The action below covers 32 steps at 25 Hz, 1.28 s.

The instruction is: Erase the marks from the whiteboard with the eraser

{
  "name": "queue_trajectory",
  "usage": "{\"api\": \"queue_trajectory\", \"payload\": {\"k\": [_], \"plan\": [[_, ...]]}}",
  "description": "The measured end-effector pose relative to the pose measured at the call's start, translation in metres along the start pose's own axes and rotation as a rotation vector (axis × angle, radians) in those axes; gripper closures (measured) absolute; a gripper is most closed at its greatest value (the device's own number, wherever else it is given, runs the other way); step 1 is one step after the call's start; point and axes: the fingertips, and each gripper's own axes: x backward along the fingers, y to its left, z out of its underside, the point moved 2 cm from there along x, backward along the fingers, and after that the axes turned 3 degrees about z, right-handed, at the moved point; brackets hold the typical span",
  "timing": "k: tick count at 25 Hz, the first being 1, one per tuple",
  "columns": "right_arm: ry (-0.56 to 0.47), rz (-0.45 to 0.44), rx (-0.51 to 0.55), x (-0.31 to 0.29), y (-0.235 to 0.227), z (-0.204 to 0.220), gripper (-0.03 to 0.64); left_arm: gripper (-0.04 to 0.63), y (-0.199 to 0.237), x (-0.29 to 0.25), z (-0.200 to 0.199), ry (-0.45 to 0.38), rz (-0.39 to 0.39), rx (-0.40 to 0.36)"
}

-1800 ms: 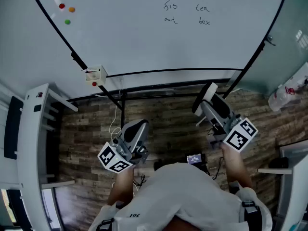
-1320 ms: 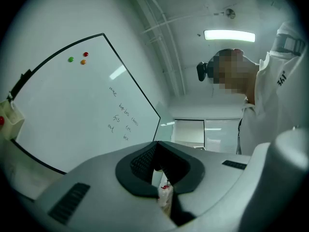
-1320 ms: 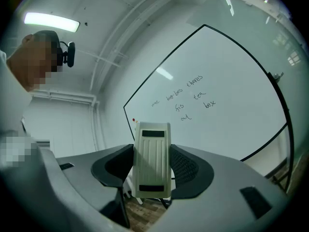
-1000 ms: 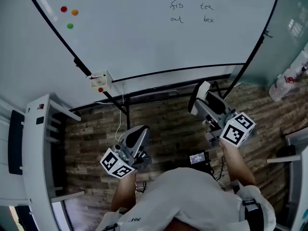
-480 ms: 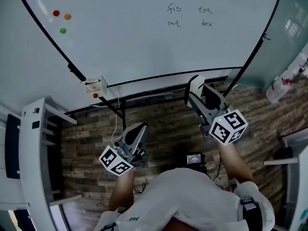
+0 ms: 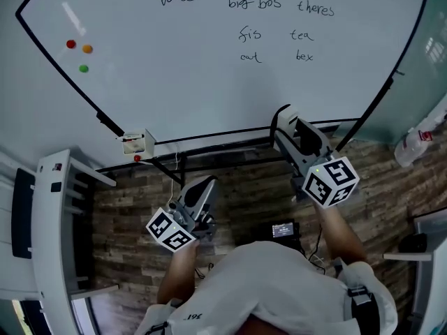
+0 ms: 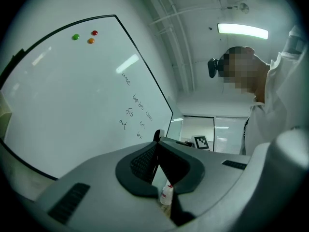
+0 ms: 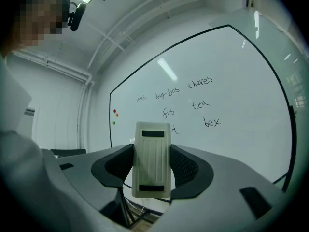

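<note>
The whiteboard (image 6: 209, 82) fills the top of the head view, with several black handwritten words (image 6: 279, 30) in its upper middle. My right gripper (image 6: 286, 124) is shut on the white eraser (image 6: 284, 119), held just under the board's lower edge. In the right gripper view the ribbed eraser (image 8: 152, 161) stands upright between the jaws, with the words (image 8: 188, 105) above it and apart from it. My left gripper (image 6: 201, 189) hangs low over the floor, shut on nothing. In the left gripper view its fingertips (image 7: 157, 148) meet, and the whiteboard (image 7: 72, 105) lies to the left.
Red, orange and green magnets (image 6: 80, 53) sit at the board's upper left. A small box (image 6: 136, 144) hangs at the board's lower left corner, above the black stand legs (image 6: 174, 169). A white shelf unit (image 6: 49, 222) stands left, a plastic bottle (image 6: 418, 144) right.
My right gripper has risen with the eraser toward the board's lower edge. The head view has tilted up, so more writing shows. The left gripper has stayed low.
</note>
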Motion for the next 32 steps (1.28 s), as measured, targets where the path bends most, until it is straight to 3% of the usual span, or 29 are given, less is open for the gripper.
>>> {"api": "queue_trajectory", "payload": {"k": [8, 16, 24, 32], "plan": [[-0.019, -0.028, 0.122, -0.035, -0.029, -0.023, 0.364, 0.589, 0.024, -0.042, 0.001, 0.004, -0.049, -0.020], [-0.060, -0.095, 0.161, -0.078, -0.009, -0.052, 0.364, 0.589, 0.048, -0.049, -0.021, 0.024, -0.069, -0.058], [-0.080, -0.032, 0.206, -0.107, 0.025, -0.066, 0.364, 0.589, 0.078, -0.037, -0.053, 0.062, -0.031, -0.081], [-0.111, 0.023, 0.284, -0.153, 0.068, -0.096, 0.364, 0.588, 0.106, -0.033, -0.094, 0.054, -0.012, -0.170]]}}
